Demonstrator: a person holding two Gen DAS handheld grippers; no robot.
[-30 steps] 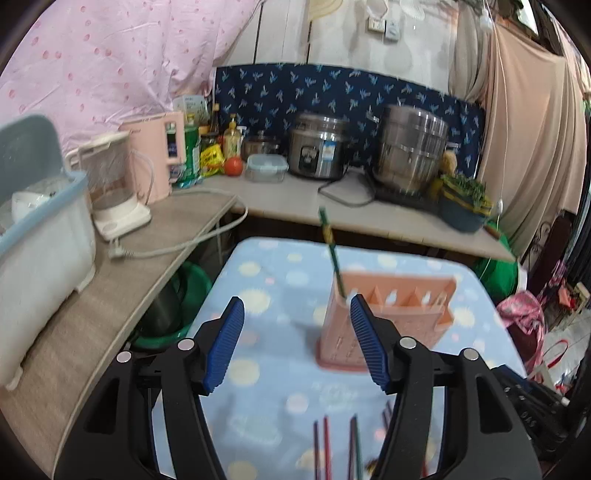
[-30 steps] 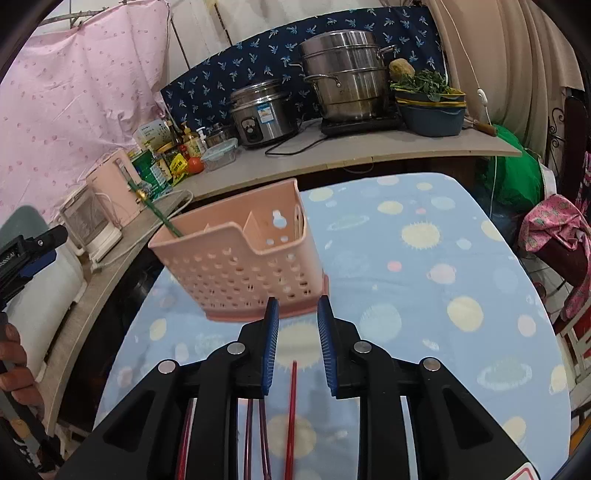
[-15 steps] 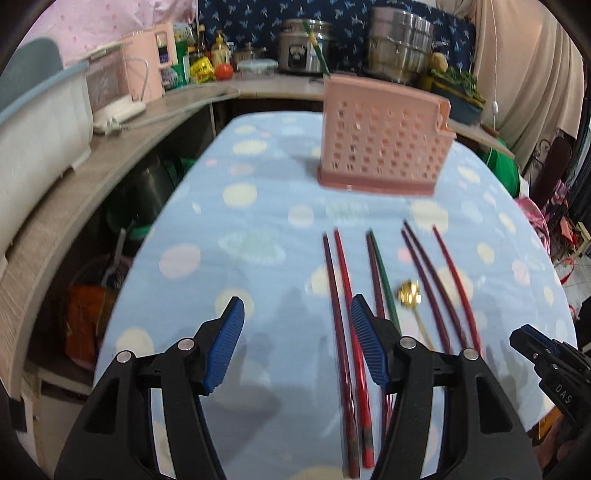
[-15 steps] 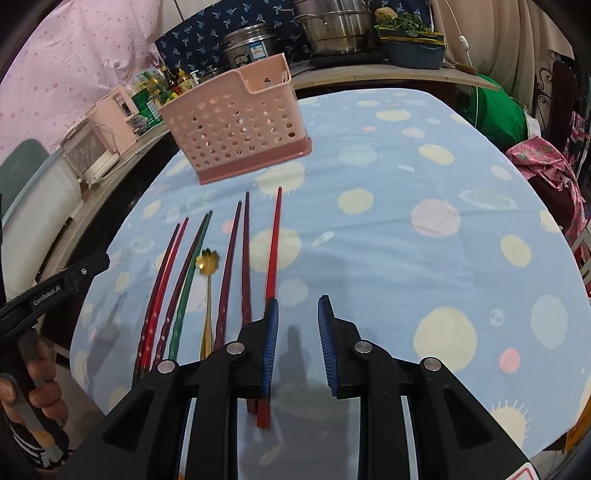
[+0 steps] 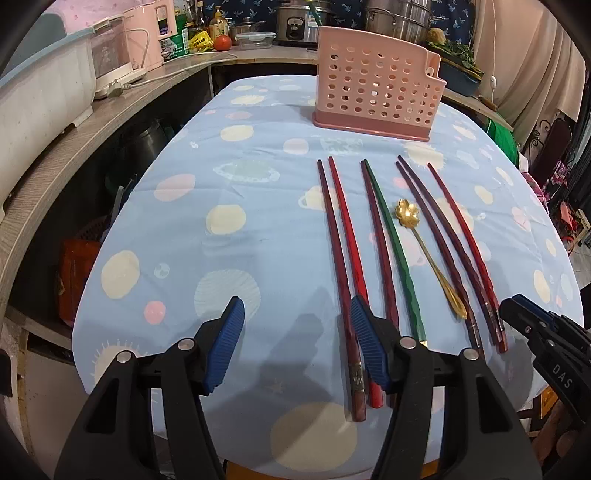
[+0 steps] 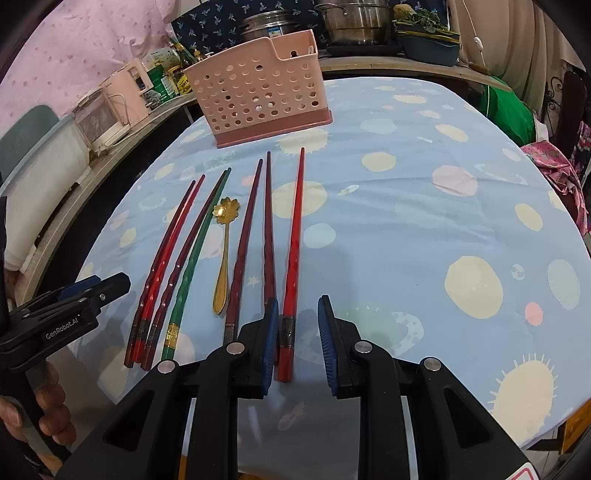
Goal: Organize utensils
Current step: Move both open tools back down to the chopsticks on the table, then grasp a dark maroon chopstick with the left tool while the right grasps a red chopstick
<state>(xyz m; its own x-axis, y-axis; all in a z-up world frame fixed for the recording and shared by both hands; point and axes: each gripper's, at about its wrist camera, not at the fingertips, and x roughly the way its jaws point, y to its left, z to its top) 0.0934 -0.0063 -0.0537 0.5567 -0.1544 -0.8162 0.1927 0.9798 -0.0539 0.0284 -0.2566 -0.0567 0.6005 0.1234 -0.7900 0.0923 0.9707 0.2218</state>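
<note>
A pink perforated utensil holder (image 5: 376,99) (image 6: 258,99) stands at the table's far end. Several red and dark chopsticks (image 5: 341,254) (image 6: 293,236), one green chopstick (image 5: 393,243) (image 6: 192,258) and a gold flower-bowl spoon (image 5: 424,247) (image 6: 224,254) lie side by side before it. My left gripper (image 5: 297,336) is open and empty at the near edge, its right finger over the leftmost chopsticks' handles. My right gripper (image 6: 297,332) is open, low over the rightmost red chopstick's handle, which lies between its fingers.
The table wears a blue cloth with pale dots (image 5: 229,218) (image 6: 424,206). A wooden counter (image 5: 74,136) runs along the left with a kettle (image 5: 110,51) and a white bin. Pots and a rice cooker (image 6: 354,22) stand behind the holder.
Both grippers have pulled back from the holder and dropped to the near table edge. The right gripper's fingers have opened slightly wider around the red chopstick's handle.
</note>
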